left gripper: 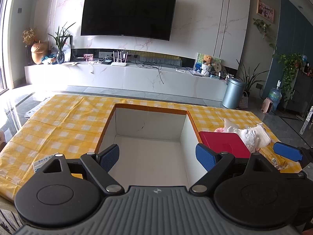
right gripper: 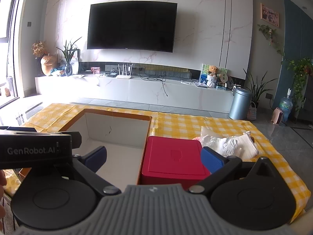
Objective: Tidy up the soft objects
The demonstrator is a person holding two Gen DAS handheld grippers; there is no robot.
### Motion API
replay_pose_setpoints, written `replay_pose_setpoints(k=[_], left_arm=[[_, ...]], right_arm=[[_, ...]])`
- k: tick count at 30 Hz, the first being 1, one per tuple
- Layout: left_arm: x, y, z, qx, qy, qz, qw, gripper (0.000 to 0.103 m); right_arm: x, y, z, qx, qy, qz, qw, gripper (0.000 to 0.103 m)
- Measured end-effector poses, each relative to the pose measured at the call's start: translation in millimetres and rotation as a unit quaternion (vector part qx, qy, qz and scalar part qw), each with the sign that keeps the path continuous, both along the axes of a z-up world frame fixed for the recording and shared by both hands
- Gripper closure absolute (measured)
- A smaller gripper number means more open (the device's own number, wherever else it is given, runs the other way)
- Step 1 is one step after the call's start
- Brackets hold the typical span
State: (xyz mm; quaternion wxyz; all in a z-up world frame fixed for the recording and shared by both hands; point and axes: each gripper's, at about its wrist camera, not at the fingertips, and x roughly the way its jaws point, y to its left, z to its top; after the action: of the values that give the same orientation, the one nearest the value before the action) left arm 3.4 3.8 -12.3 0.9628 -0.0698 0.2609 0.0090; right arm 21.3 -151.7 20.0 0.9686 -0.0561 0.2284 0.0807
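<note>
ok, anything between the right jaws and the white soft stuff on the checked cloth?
Yes: the red rectangular box sits directly ahead of the open right gripper. The white crumpled soft items lie beyond its right far corner. The open white cardboard box stands left of it.

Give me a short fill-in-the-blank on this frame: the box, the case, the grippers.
1. The open box on the checked cloth holds ____.
2. The case right of the box is ____ in colour.
3. The white soft things lie ____ the box.
4. Both the left gripper and right gripper are ____.

Missing words: nothing; red; outside; open
</note>
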Motion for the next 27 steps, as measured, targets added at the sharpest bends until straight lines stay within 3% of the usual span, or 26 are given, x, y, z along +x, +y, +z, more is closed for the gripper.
replay_pose_setpoints(k=[10,13,17,21,23,27], left_arm=[[-2,-6,4,-0.007,-0.018,-0.035,0.9992,0.0],[-5,-10,9,-0.011,-0.032,-0.052,0.9981,0.0],[-6,-13,16,-0.036,-0.032,-0.07,0.9964,0.0],[-5,-17,20,-0.031,-0.036,-0.078,0.9958,0.0],[-1,-22,20,-0.026,-0.034,-0.083,0.9956,0.0],[13,-31,21,-0.044,-0.013,-0.093,0.9947,0.0]], right_arm=[[-2,-10,4,0.016,0.011,0.005,1.0,0.003],[-8,-18,10,-0.023,-0.005,-0.013,1.0,0.003],[-14,-54,18,-0.025,0.0,-0.012,1.0,0.003],[-9,-99,20,-0.022,0.032,-0.011,0.999,0.003],[-2,-122,19,-0.028,0.059,-0.03,0.997,0.003],[10,-159,12,-0.022,0.07,-0.063,0.995,0.003]])
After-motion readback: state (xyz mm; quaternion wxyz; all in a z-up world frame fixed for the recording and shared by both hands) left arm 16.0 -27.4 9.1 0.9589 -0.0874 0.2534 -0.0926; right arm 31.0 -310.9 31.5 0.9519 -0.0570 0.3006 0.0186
